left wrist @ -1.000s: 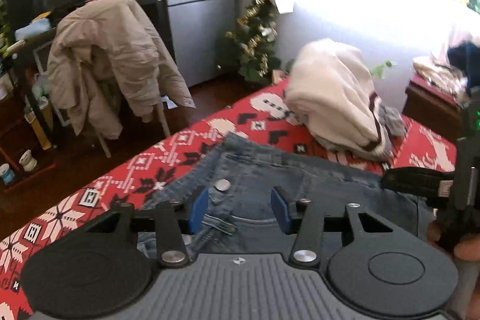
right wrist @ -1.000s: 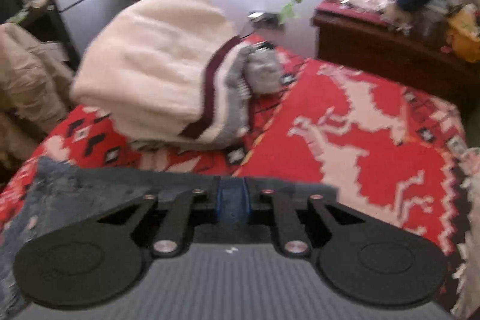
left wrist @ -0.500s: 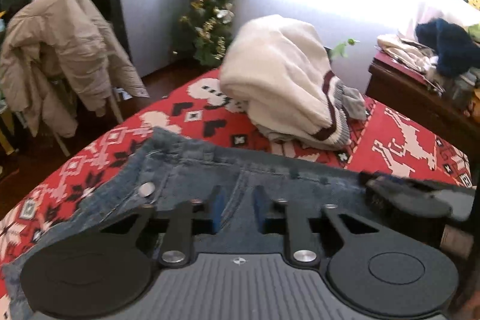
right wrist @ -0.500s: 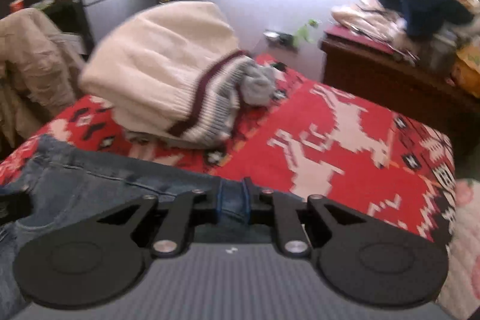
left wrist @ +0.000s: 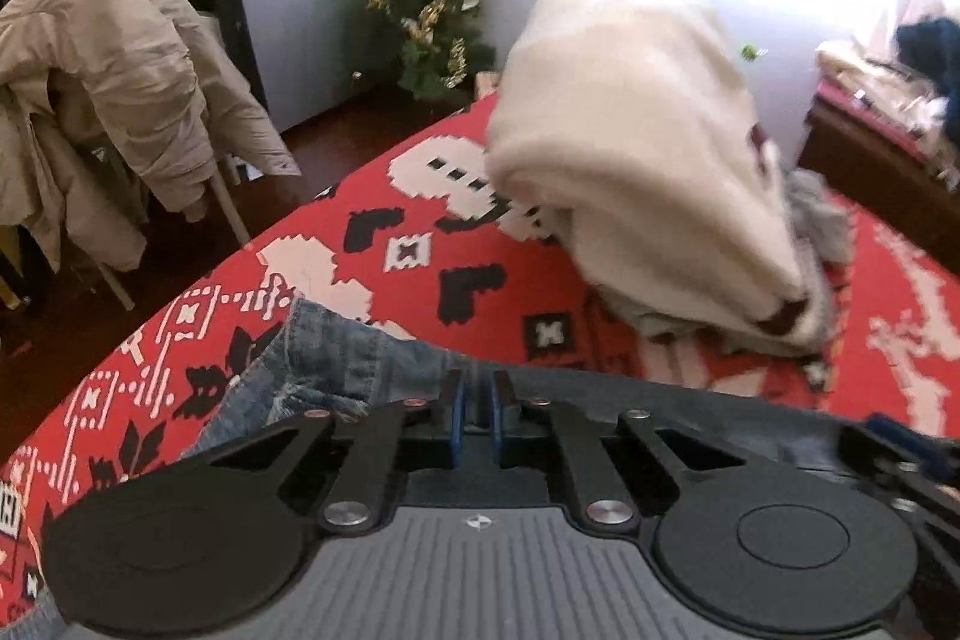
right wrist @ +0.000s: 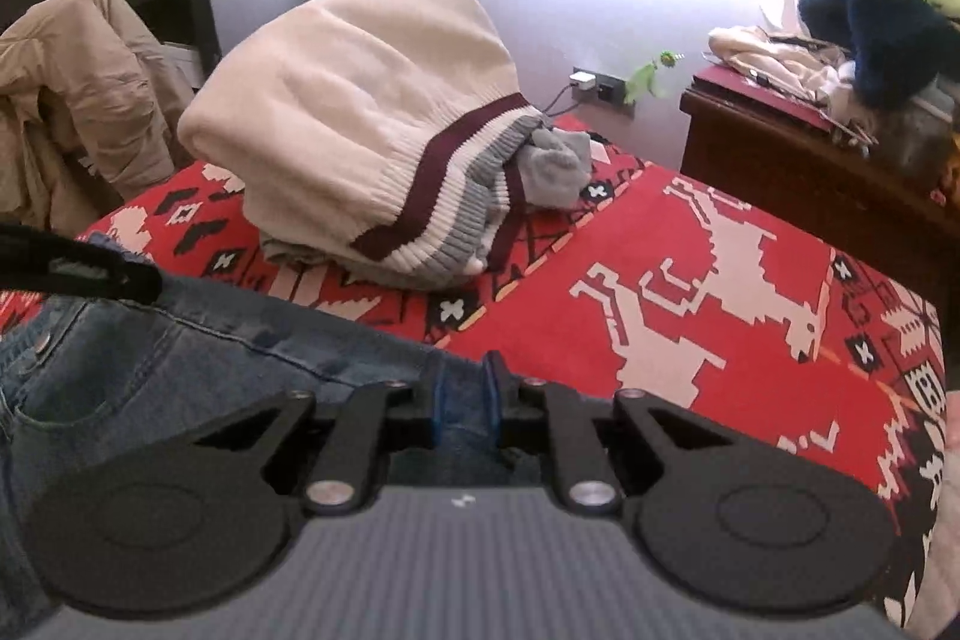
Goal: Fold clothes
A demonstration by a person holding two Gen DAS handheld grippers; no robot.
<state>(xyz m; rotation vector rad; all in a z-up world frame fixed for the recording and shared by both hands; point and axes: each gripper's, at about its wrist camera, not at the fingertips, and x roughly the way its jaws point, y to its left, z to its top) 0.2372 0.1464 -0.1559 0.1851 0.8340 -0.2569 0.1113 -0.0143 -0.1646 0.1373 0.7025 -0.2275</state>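
Blue jeans [left wrist: 336,370] lie on a red patterned blanket [left wrist: 420,244] over a bed. My left gripper [left wrist: 477,415] is shut on the jeans' top edge near the left corner. My right gripper [right wrist: 465,403] is shut on the same waistband edge of the jeans [right wrist: 180,376] further right. The left gripper's finger shows in the right wrist view [right wrist: 78,268], and the right gripper shows at the far right of the left wrist view [left wrist: 900,454]. The lower jeans are hidden under the grippers.
A pile of a cream sweater with maroon and grey stripes [right wrist: 372,130] sits on the blanket behind the jeans. A beige jacket hangs on a chair [left wrist: 102,88] left of the bed. A wooden stand with clothes [right wrist: 828,124] is at the right. A small Christmas tree [left wrist: 438,10] stands by the fridge.
My left gripper closed on the jeans' edge and shifted left along it. Both grippers moved with the denim, and the jeans' waistband now lies stretched between them.
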